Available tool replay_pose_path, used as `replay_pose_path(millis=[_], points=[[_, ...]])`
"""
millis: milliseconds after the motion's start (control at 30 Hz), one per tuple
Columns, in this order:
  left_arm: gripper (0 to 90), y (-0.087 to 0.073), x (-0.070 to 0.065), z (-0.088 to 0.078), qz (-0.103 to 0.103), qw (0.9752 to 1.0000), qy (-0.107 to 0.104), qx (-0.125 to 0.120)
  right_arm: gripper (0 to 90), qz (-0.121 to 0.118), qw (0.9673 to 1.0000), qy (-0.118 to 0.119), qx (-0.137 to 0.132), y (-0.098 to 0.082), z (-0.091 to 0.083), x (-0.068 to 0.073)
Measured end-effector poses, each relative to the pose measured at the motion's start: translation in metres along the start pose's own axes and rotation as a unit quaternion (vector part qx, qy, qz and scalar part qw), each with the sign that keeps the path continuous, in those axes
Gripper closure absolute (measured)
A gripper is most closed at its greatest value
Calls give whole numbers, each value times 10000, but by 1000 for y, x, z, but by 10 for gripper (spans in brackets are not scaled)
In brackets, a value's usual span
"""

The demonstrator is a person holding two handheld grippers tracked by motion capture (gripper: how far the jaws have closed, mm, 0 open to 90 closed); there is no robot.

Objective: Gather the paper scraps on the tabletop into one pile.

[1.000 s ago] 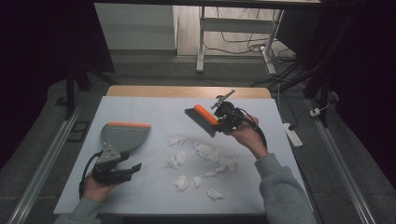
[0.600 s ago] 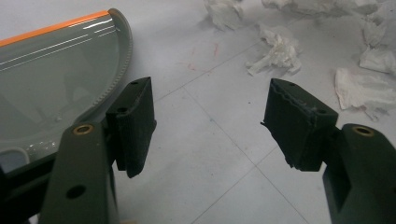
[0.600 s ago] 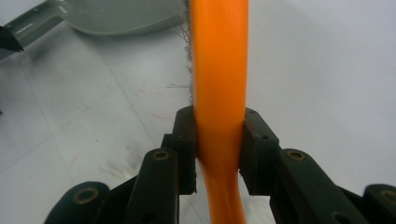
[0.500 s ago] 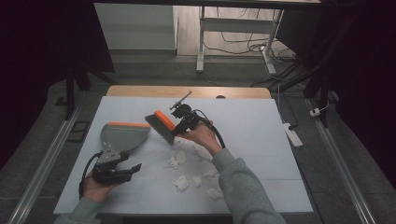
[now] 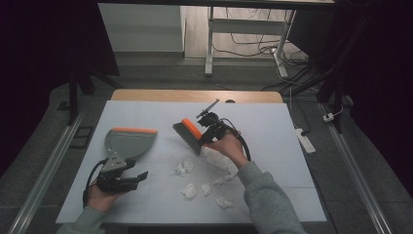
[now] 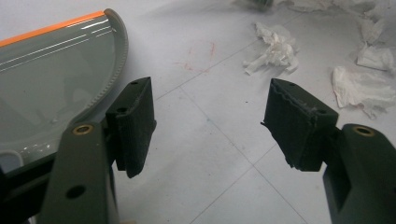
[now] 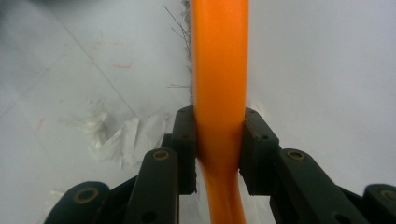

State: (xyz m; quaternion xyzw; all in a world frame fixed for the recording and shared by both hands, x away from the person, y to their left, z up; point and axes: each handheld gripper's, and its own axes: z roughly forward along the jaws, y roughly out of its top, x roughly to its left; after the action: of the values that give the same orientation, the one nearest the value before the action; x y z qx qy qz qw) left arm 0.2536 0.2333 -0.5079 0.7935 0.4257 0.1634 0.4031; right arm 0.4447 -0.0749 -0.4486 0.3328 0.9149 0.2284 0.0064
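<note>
Your right gripper (image 7: 218, 154) has its fingers clamped on the smooth orange plastic handle of a dark-bristled hand brush (image 5: 189, 135), held near the middle of the pale counter (image 5: 272, 126) above crumpled white tissue scraps (image 5: 189, 190). Your left gripper (image 6: 212, 126) rests near the left edge, fingers spread wide and empty, beside the glossy grey dustpan with an orange lip (image 5: 125, 141).

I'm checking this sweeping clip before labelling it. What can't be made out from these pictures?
- Left gripper, high view: too small to tell whether it grips the dustpan handle; in the left gripper view the handle is cut off at the lower left edge.
- Brush, right gripper view: bristles mostly hidden behind its orange back.
- Tissue scraps, high view: some hidden under the person's right hand; exact count unclear.
</note>
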Motion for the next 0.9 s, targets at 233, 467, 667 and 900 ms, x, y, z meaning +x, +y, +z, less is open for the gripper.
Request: replay_pose_path(millis=[233, 467, 667, 900], points=[[338, -1, 2, -1, -79, 10000, 9, -32, 705, -222, 9976, 291, -585, -9, -36, 15], [338, -1, 3, -1, -77, 10000, 34, -31, 704, -708, 9954, 481, -424, -14, -36, 46], [339, -1, 3, -1, -85, 9999, 53, -37, 704, -971, 9923, 731, -228, -23, -17, 67], [341, -1, 3, -3, -75, 9999, 88, -84, 705, -1278, 9881, 836, 171, -26, 9, 90]])
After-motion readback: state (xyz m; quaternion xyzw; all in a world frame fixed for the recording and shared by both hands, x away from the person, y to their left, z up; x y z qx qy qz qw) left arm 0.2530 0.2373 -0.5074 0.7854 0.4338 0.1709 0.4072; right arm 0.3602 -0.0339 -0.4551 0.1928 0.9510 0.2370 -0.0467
